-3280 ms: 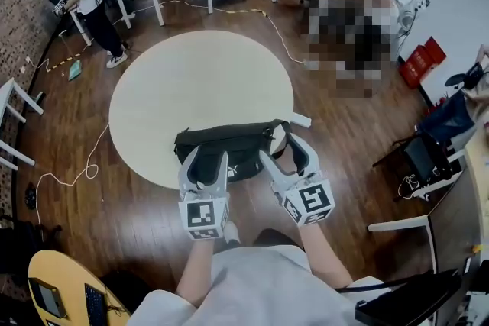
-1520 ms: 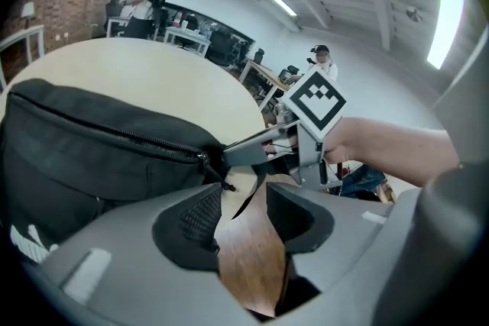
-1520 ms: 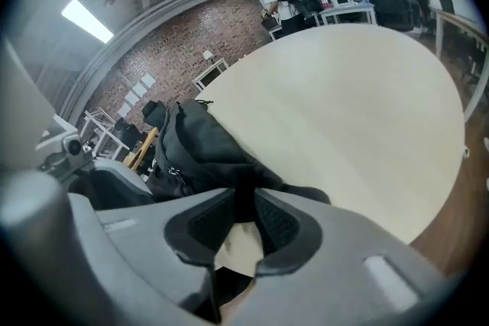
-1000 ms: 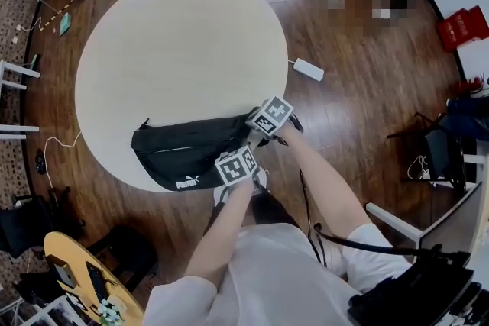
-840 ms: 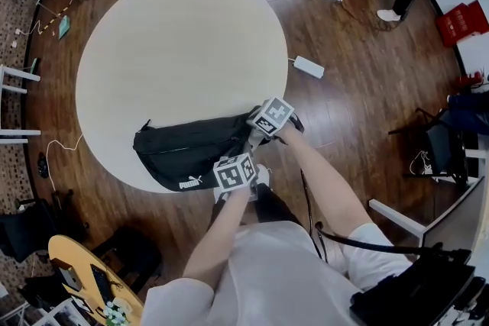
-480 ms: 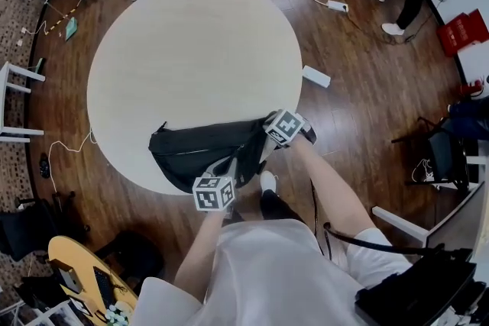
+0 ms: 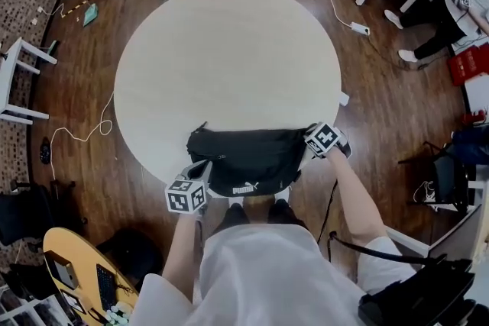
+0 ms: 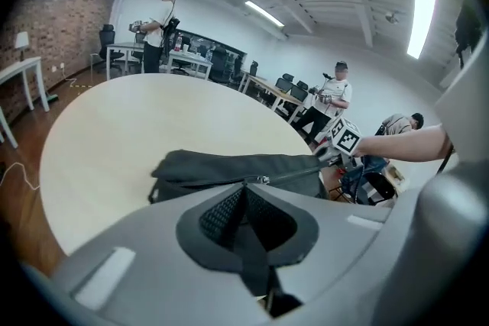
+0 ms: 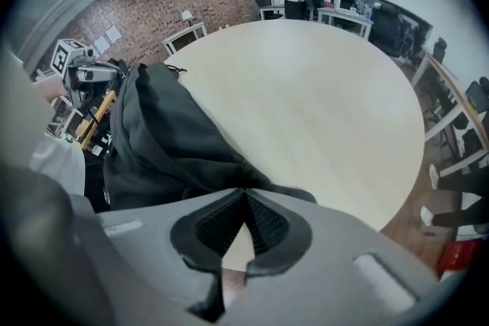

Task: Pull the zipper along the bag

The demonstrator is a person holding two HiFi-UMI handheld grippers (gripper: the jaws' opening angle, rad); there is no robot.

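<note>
- The bag [image 7: 252,158] lies lengthwise between the two claws on the near rim of the round table [image 7: 229,50]. Its zipper pull [image 8: 262,180] sits just past the left claw's tips, a shade to their right.
- The zipper track [image 8: 292,172] runs from the pull away toward the right claw, and a shorter stretch shows to the left of the left claw's tips.
- The left claw [image 8: 244,184] is pressed fully together and seems to have the zipper pull pinched at its very tip (the tab is too small to make out cleanly).
- The right claw [image 9: 244,195], at the opposite end of the bag, is closed just as tight. Its tips apparently nip the bag's end fabric to anchor it.
- Step in hand, as I judge it: mid-pull, with the zipper pull drawn away from the right claw and only a short run left.
- The next move calls for a steady draw in line with the zipper track. The right claw should hold its end taut so the fabric does not bunch ahead of the pull.
</note>
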